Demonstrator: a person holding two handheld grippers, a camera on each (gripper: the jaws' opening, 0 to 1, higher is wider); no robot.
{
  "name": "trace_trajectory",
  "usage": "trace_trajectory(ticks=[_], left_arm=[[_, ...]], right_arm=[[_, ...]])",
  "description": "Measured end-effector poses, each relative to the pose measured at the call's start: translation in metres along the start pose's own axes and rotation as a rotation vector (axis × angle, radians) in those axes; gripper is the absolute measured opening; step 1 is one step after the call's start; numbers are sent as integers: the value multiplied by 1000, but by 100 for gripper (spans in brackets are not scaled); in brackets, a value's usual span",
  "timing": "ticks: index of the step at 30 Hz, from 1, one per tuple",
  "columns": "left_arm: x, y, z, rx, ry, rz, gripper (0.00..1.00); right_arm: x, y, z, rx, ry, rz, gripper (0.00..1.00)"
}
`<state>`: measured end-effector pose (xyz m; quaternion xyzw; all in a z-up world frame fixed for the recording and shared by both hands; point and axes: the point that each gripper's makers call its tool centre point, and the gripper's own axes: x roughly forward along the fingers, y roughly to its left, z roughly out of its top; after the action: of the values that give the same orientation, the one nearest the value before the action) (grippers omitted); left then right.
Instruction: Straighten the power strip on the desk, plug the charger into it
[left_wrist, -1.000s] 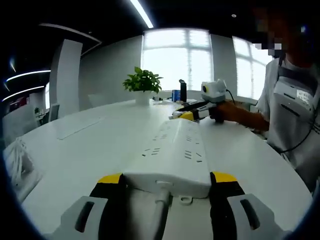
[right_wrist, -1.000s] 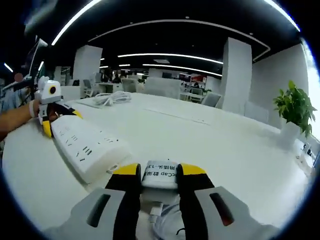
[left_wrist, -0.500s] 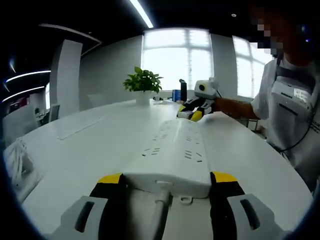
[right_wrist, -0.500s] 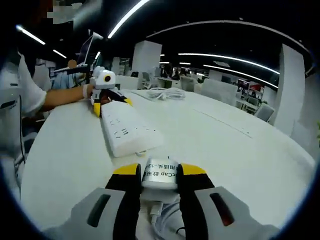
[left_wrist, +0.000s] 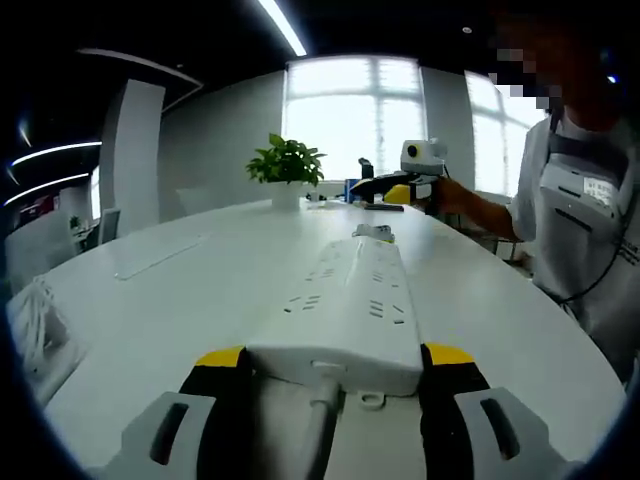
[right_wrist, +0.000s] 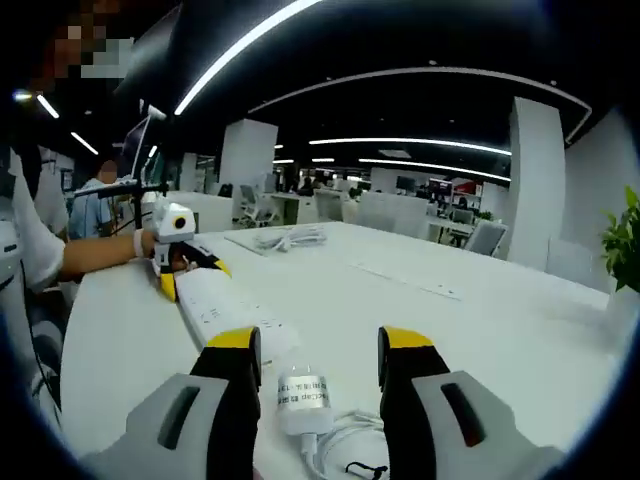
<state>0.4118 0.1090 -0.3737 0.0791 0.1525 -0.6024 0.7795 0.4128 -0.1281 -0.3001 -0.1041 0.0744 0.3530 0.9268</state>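
Note:
The white power strip (left_wrist: 350, 300) lies lengthwise on the white desk (left_wrist: 160, 300), and my left gripper (left_wrist: 334, 360) is shut on its near, cord end. Just past its far end the small white charger (left_wrist: 372, 232) rests on the desk. Above that, the right gripper (left_wrist: 395, 187) hangs in the air. In the right gripper view, my right gripper (right_wrist: 319, 340) is open, and the charger (right_wrist: 303, 393) with its coiled white cable lies on the desk below the jaws. The power strip (right_wrist: 225, 305) runs away to the left, where the left gripper (right_wrist: 180, 265) holds it.
A potted plant (left_wrist: 286, 165) stands at the far side of the desk by the windows. A bundle of white cable (right_wrist: 288, 238) lies farther along the desk. The person (left_wrist: 585, 220) stands at the desk's right edge. Office desks and pillars lie beyond.
My right gripper opened and let go of the charger, then rose off the desk. The charger now lies by the strip's far end. The left gripper and the strip stayed put.

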Motion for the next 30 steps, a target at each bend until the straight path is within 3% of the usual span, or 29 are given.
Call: trace_trajectory(ticks=[3,7,14,22,27,30], left_arm=[[0,0,0,0,0,0,69],[0,0,0,0,0,0,69],[1,0,0,3,1,1,69],[1,0,-1,3,1,2,69],[1,1,-2,3,2,2,69],[1,1,-2,3,2,2,69]], right_arm=[[3,6,-24,29,34,-2,47],[5,4,-37,23,51,-18,47],[12,5,-42,6,53,-16,43],[15,11,-55,-10,101,12,40],[12,8,-57,3,102,8,29],[9,6,-55,-38,91,9,27]])
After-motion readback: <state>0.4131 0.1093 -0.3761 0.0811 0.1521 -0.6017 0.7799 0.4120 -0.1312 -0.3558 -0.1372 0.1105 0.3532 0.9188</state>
